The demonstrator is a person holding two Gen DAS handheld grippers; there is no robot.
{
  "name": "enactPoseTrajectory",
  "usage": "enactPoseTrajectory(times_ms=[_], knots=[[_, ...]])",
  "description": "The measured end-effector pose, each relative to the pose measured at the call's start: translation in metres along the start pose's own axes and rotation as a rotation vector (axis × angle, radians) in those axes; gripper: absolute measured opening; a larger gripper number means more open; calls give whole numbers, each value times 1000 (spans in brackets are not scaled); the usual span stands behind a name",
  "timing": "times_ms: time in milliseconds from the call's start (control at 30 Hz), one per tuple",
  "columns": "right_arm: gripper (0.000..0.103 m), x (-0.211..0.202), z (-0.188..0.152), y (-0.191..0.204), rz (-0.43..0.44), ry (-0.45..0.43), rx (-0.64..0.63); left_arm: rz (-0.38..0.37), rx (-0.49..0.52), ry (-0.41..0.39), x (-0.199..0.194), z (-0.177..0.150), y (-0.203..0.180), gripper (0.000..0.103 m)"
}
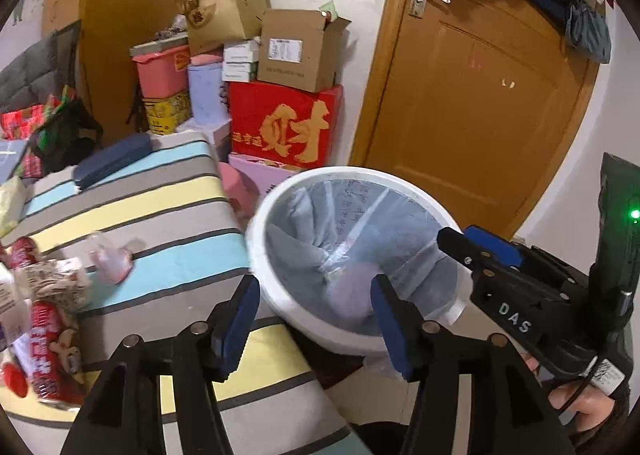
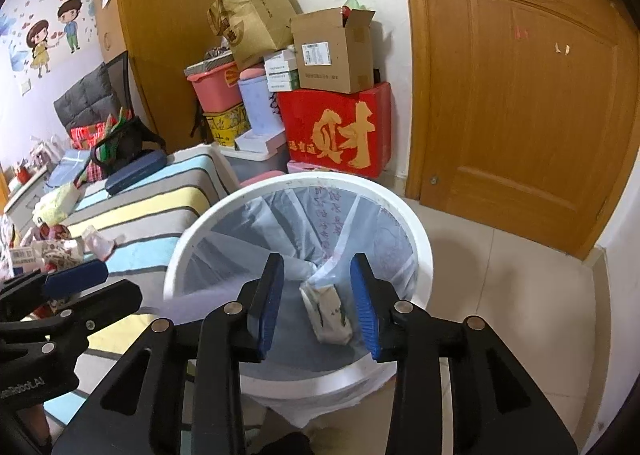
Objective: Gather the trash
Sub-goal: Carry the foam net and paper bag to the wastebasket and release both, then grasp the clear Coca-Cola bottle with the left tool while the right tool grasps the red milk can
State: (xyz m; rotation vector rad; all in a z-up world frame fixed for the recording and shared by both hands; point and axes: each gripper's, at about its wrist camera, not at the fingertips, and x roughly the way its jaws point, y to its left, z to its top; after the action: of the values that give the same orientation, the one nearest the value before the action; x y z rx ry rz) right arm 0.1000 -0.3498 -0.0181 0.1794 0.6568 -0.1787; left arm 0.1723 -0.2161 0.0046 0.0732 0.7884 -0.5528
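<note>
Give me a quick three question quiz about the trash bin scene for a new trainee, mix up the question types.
1. True or false: the white bin stands on the striped bed cover.
2. What lies at the bottom of the bin liner? A) a crumpled white wrapper B) a glass bottle C) a shoe
3. Fill in: neither the left gripper nor the right gripper holds anything; both are ____.

Key:
1. False; it stands on the floor beside the bed.
2. A, the white wrapper.
3. Open.
</note>
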Motion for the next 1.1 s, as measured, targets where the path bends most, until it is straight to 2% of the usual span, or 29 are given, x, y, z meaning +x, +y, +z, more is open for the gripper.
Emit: enactPoseTrajectory(times_ms=[233, 367, 700, 1100], knots=[[37, -17, -1, 22, 33, -44, -20, 45, -39, -53, -36, -12, 20, 58], [51, -25, -2, 35, 63, -69, -21, 85, -59, -84, -57, -19, 34, 58], [54, -30, -7, 78, 147, -78, -72, 205, -113, -122, -98, -42, 77, 60], [58, -24, -14, 121, 234, -51, -111, 282, -244, -148, -139, -75, 144, 62]])
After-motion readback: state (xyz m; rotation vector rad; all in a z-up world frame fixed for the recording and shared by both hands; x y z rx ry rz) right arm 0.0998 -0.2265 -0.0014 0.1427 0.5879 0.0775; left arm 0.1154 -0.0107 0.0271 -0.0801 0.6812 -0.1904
